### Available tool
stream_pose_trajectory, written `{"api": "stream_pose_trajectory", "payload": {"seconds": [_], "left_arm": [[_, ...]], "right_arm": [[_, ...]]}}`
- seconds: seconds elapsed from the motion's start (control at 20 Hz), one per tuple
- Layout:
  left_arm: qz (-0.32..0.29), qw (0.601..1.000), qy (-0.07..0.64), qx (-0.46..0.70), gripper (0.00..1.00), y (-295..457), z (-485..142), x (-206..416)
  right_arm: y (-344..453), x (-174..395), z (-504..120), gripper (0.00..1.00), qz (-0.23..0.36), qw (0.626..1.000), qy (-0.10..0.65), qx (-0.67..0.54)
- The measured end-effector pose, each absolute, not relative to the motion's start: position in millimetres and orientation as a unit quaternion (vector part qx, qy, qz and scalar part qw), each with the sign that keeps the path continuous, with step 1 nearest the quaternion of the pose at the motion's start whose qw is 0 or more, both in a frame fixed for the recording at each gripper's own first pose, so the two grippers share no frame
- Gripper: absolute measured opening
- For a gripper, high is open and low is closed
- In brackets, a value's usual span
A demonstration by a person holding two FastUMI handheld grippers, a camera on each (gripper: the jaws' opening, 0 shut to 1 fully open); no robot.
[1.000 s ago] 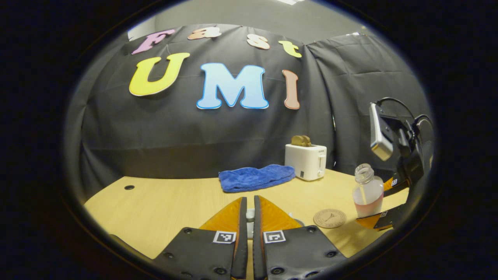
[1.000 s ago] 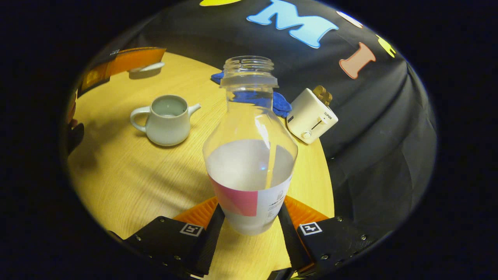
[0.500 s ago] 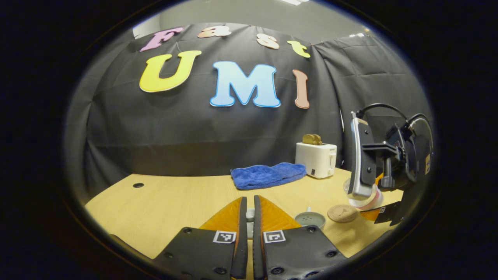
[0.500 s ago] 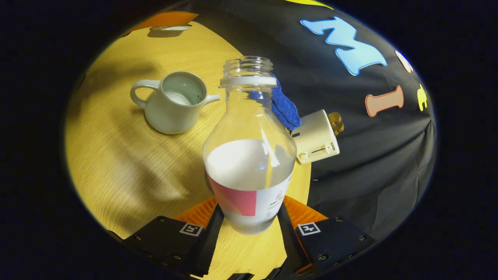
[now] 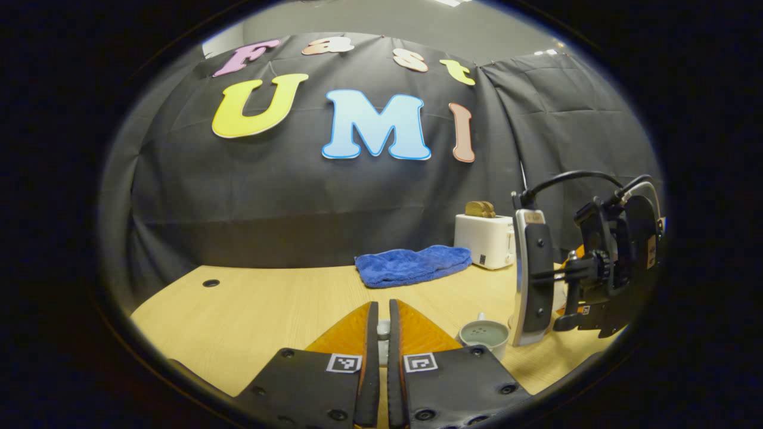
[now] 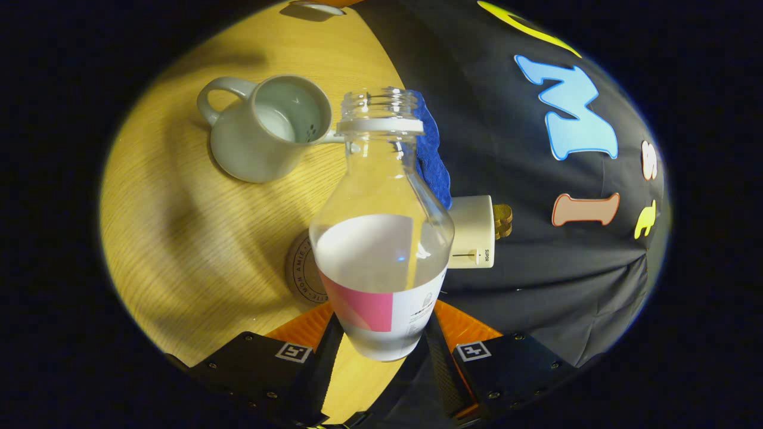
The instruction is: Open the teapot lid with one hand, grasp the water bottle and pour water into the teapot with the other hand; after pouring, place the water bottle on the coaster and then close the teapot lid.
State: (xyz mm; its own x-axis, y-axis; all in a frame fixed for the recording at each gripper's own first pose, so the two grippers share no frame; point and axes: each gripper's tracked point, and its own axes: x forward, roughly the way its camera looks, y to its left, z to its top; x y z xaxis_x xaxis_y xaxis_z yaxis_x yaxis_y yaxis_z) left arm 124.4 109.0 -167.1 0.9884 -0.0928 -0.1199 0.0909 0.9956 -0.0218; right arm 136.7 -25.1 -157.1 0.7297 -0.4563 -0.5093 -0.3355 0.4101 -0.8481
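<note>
Right claw [image 6: 381,333], clenched on the water bottle [image 6: 381,250], has tipped it further over in the last second toward the open teapot [image 6: 268,128], so pouring looks imminent, while left claw [image 5: 381,333] stays clamped on the lid [image 5: 383,329] above the tabletop [image 5: 250,310].

Both views are lit from overhead: a bright ceiling strip glows at the very top of the left gripper view, and the desk [image 5: 250,310] is evenly bright there. In the right gripper view the desk [image 6: 179,238] carries broad soft shadows curving across it, and one lies under the teapot [image 6: 262,134]. Small glints sit on the water bottle [image 6: 381,238], whose clear glass bends what lies behind it. Fisheye distortion bows the desk's edges and the wall's folds, growing stronger and dimmer toward the rim. Focus is sharp at centre
</note>
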Motion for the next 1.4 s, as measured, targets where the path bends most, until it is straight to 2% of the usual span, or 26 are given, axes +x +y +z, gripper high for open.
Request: {"api": "stream_pose_trajectory", "payload": {"seconds": [0.65, 1.4], "left_arm": [[-0.043, 0.997, 0.059, -0.041, 0.12, 120.7, -180.6, 132.3], [-0.037, 0.996, 0.053, -0.069, 0.12, 132.5, -194.2, 133.3]], "right_arm": [[-15.3, 151.5, -134.6, 0.73, -0.006, 0.65, 0.351, -0.674], [-18.5, 160.9, -114.2, 0.72, -0.006, 0.567, 0.357, -0.742]]}}
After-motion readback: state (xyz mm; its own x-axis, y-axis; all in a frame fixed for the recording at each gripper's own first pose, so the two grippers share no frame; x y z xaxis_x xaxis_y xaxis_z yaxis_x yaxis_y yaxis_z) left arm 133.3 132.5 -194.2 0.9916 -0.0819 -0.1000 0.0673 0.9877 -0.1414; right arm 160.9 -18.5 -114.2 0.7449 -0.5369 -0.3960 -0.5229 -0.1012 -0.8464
